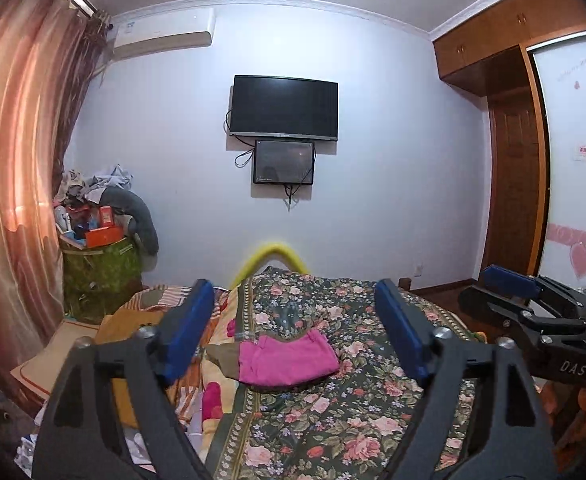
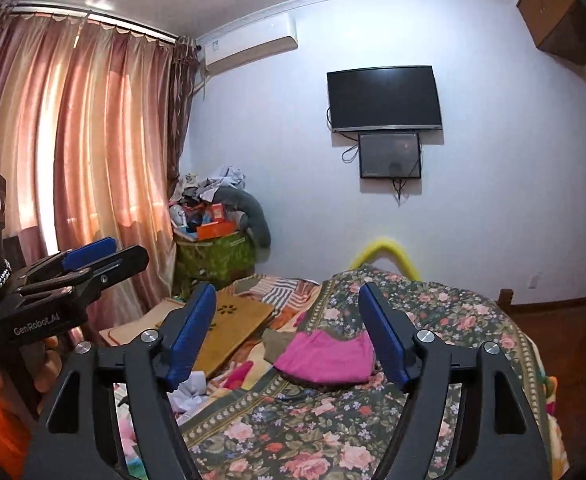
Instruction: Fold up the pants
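Observation:
Pink pants [image 1: 287, 360] lie folded in a small bundle on the dark floral bedspread [image 1: 333, 420]; they also show in the right wrist view [image 2: 325, 358]. A brown-olive garment [image 1: 223, 358] lies at their left edge. My left gripper [image 1: 297, 300] is open and empty, held above the bed short of the pants. My right gripper [image 2: 287, 304] is open and empty too, above the bed near the pants. The right gripper also shows at the right edge of the left wrist view [image 1: 509, 280], and the left gripper at the left of the right wrist view [image 2: 109, 252].
A yellow padded bed rail [image 1: 271, 256] arcs at the bed's far end. A tan board [image 2: 229, 328] and striped bedding [image 2: 285, 292] lie left of the bedspread. A green hamper [image 1: 101, 268] piled with clutter stands by the pink curtain [image 1: 17, 180]. A wardrobe [image 1: 509, 160] is at the right.

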`<move>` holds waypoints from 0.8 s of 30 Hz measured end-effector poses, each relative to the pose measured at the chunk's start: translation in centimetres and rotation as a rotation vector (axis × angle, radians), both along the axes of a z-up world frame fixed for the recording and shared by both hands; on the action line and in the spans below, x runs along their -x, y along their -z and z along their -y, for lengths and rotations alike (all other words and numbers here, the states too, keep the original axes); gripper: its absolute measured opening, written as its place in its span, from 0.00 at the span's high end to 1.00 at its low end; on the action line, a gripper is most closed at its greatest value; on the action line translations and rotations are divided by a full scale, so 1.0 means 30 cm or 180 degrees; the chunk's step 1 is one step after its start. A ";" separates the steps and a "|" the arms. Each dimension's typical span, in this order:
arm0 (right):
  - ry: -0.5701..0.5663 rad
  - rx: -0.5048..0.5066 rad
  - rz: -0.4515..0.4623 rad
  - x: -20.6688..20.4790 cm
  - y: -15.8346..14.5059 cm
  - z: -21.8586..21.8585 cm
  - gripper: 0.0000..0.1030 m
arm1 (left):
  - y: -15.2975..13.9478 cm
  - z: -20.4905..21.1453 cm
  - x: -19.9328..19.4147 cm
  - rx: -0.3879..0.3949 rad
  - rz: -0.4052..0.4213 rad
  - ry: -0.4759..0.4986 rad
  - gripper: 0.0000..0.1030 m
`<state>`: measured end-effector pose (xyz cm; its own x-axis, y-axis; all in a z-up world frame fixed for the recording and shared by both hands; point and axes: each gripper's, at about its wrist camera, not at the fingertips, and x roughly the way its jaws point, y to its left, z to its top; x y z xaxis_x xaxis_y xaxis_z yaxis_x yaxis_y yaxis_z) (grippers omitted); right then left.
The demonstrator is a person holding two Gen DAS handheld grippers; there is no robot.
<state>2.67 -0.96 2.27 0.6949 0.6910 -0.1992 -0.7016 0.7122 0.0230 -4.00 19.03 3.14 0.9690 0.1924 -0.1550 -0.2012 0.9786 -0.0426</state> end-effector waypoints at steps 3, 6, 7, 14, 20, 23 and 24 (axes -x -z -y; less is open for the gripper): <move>0.0018 0.0008 0.0018 0.017 0.001 0.003 0.16 | 0.002 0.020 0.023 -0.0058 -0.0013 -0.0038 0.11; 0.0081 0.0014 0.0079 0.038 -0.003 0.006 0.13 | 0.005 0.024 0.044 -0.0015 0.0032 -0.0061 0.00; 0.0094 0.0006 0.0079 0.045 -0.004 0.009 0.07 | 0.006 0.028 0.052 -0.0003 0.0036 -0.0070 0.00; 0.0187 0.0007 0.0116 0.078 0.005 0.027 0.00 | 0.017 0.026 0.069 0.0090 -0.0016 -0.0082 0.00; 0.0190 -0.0007 0.0105 0.092 0.006 0.034 0.00 | 0.027 0.036 0.076 0.0039 -0.0023 -0.0114 0.00; 0.0205 -0.0009 0.0111 0.098 0.007 0.034 0.00 | 0.029 0.042 0.075 0.0003 -0.0017 -0.0112 0.00; 0.0208 -0.0009 0.0110 0.099 0.007 0.035 0.00 | 0.031 0.045 0.075 -0.0006 -0.0015 -0.0109 0.00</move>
<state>-0.31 -2.00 2.06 0.7450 0.6444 -0.1724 -0.6540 0.7565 0.0017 -6.24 17.68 2.22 0.9611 0.2259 -0.1590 -0.2349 0.9712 -0.0397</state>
